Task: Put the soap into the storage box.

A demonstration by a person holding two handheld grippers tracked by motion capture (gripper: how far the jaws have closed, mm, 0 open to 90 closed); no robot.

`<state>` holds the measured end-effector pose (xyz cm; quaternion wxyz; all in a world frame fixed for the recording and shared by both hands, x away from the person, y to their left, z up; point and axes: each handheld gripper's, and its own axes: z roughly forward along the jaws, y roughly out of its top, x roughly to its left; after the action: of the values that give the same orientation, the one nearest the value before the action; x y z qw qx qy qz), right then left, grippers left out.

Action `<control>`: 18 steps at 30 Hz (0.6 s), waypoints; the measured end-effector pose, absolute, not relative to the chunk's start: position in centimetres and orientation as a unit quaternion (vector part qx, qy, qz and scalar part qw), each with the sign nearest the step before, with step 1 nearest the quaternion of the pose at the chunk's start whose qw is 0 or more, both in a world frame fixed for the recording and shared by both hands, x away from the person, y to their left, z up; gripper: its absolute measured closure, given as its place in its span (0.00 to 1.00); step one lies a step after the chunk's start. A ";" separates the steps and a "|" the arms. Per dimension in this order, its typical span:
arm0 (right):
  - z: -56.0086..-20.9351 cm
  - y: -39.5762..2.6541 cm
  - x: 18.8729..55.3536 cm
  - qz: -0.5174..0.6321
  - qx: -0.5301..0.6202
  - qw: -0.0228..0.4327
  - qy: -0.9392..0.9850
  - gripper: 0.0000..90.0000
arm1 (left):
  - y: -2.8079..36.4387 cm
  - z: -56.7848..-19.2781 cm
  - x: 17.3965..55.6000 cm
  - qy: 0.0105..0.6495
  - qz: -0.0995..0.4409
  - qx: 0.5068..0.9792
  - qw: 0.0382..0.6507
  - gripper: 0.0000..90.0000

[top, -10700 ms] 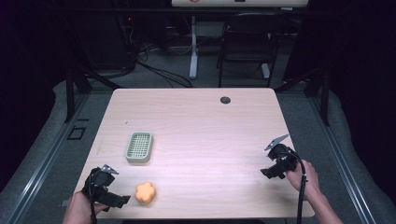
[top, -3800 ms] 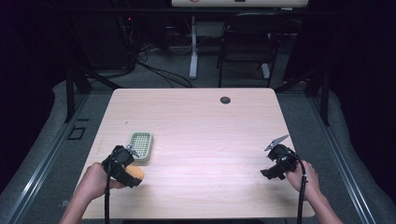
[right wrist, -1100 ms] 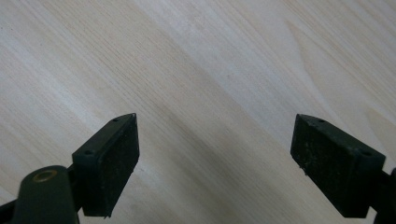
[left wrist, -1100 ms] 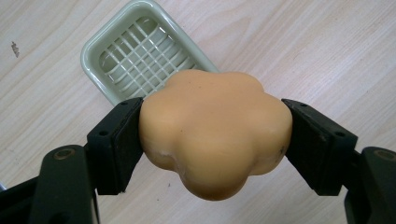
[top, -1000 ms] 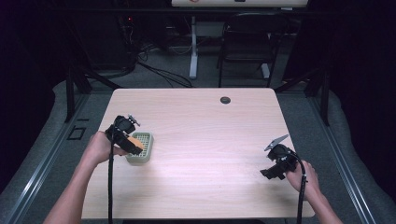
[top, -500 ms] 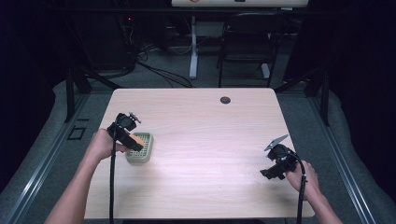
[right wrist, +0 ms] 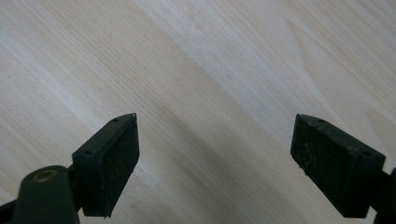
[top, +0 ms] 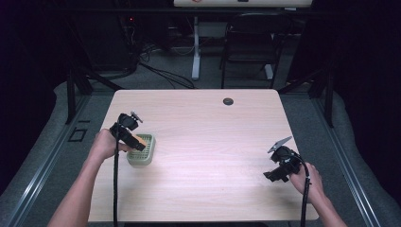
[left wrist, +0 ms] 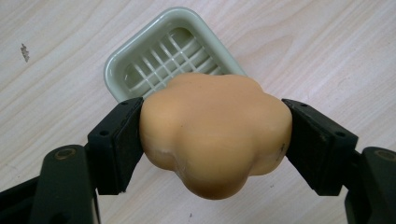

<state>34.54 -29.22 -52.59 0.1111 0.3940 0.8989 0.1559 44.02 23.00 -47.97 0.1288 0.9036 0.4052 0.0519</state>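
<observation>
The left gripper (top: 135, 142) is clamped on a peach-orange, flower-shaped bar of soap (left wrist: 215, 133), its two black jaws pressing on the bar's opposite sides. It holds the soap just above a pale green, rounded rectangular plastic soap dish (left wrist: 140, 51) with a slotted grid floor, which sits near the left edge of the tabletop, about halfway along it. In the left gripper view the dish is empty and the soap hangs over its near end, not yet touching the grid.

By the look of it the pick-up and the carry are done. What is left is to lower the bar into the dish, let the jaws off it and draw the hand away.

The right gripper (top: 279, 175) rests near the right front corner of the tabletop, jaws wide apart with nothing but bare wood between them (right wrist: 215, 130).

The light wood-grain tabletop (top: 213, 156) carries little else: a small dark round fitting (top: 228, 101) near the middle of its far edge. Beyond that edge the room is dim, with grey carpet, loose cables on the floor, a white stand post and a dark chair (top: 248, 47).
</observation>
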 end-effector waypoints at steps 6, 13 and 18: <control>-52.7 -29.1 34.4 0.165 0.400 0.113 0.895 0.17 | 23.0 -48.0 44.5 0.409 0.056 0.901 0.131 0.28; -52.6 -29.2 34.6 0.156 0.394 0.110 0.899 0.17 | 22.7 -48.5 45.3 0.414 0.055 0.899 0.132 0.28; -52.6 -29.3 34.6 0.156 0.393 0.110 0.899 0.17 | 22.5 -49.0 45.8 0.421 0.055 0.896 0.131 0.28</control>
<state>34.55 -29.26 -52.58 0.1104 0.3934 0.8994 0.1555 45.79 22.47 -48.96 0.1313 0.8957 0.4212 0.0554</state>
